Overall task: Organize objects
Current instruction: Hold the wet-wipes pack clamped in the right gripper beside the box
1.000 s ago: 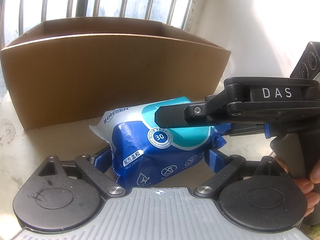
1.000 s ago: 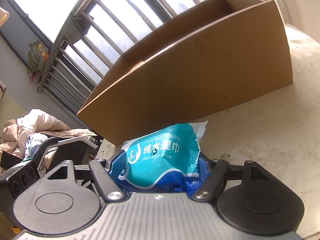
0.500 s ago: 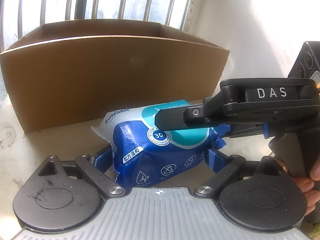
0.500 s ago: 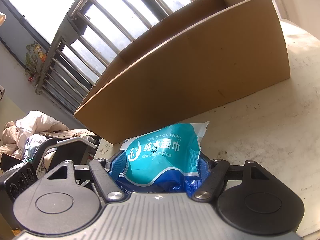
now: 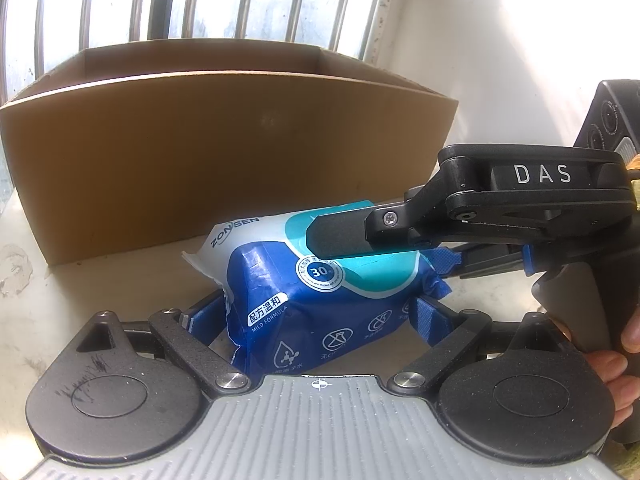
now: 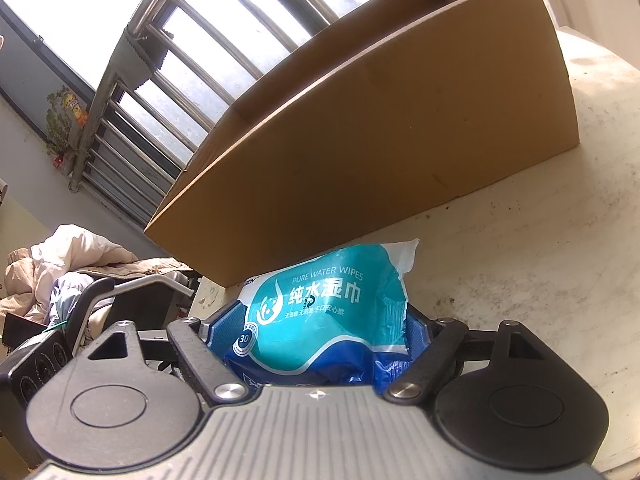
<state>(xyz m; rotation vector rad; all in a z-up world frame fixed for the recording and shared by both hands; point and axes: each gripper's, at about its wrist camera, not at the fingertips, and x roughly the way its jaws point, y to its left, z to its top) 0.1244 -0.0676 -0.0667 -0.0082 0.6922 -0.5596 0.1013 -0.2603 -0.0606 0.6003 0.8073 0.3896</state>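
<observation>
Little has shifted over the last second: my left tool (image 5: 320,316) and right tool (image 6: 320,332) both stay clamped on the soft blue-and-teal plastic pack of wet wipes (image 5: 320,292), and the open brown cardboard box (image 5: 224,152) has only slid slightly in both views. From the left wrist I see my blue pads pressed into the pack's two sides, with the right tool's black finger (image 5: 340,236) lying across its teal top. The pack sits just above the pale, stained surface (image 6: 520,272), near the box's front wall. Behind the box stand metal window bars (image 5: 192,0).
</observation>
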